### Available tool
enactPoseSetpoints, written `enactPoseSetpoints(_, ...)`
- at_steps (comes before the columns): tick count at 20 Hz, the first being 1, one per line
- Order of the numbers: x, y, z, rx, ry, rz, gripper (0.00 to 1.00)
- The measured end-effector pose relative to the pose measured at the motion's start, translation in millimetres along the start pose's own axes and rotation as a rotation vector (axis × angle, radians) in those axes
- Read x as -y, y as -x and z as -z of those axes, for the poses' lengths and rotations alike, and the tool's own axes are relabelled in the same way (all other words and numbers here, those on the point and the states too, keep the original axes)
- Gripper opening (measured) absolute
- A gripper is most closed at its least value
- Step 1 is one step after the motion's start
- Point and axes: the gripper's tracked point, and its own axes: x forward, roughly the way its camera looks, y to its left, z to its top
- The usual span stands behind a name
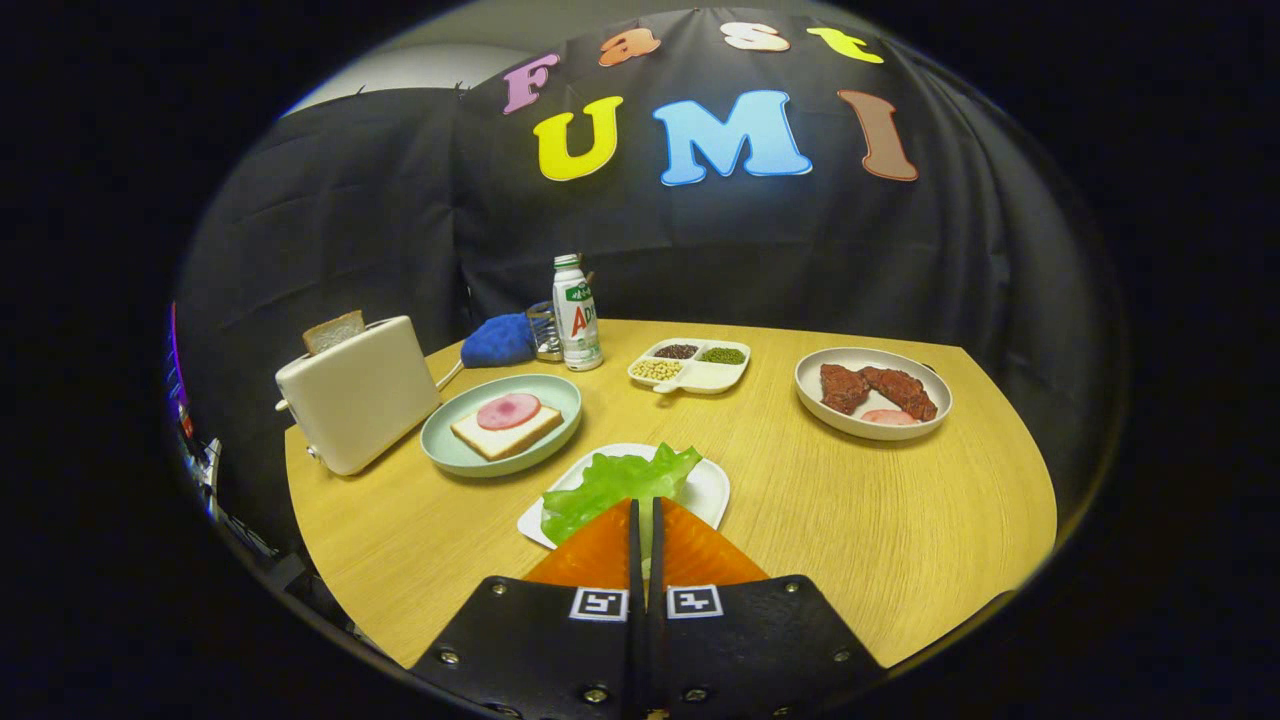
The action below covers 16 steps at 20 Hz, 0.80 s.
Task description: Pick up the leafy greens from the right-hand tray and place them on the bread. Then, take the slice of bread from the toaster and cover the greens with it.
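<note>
Your gripper, low centre, has its fingers nearly pressed together, seemingly pinching the greens over their tray. Left of centre, the plated bread carries only ham; the toaster holds its slice.

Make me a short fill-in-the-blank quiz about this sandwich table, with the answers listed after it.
1. The leafy greens lie on a white tray just ahead of the gripper, whose fingers are nearly ____.
2. On the green plate, the bread carries a round pink ____.
3. A second slice sticks up out of the ____.
4. The divided dish stands between the bottle and the plate of ____.

Answers: closed; ham slice; toaster; meat
</note>
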Motion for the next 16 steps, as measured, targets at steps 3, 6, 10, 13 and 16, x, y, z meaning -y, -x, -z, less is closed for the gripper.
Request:
enactPoseSetpoints(3, -19, 10, -21, 0.039, -0.022, -0.036, 0.0)
enactPoseSetpoints(6, -30, 15, -38, 0.07, 0.023, -0.036, 0.0)
enactPoseSetpoints(10, -47, 15, -58, 0.092, 0.072, -0.043, 0.0)
enactPoseSetpoints(13, -55, 11, -69, 0.106, 0.083, -0.051, 0.0)
enactPoseSetpoints(16, -66, 4, -74, 0.103, 0.081, -0.068, 0.0)
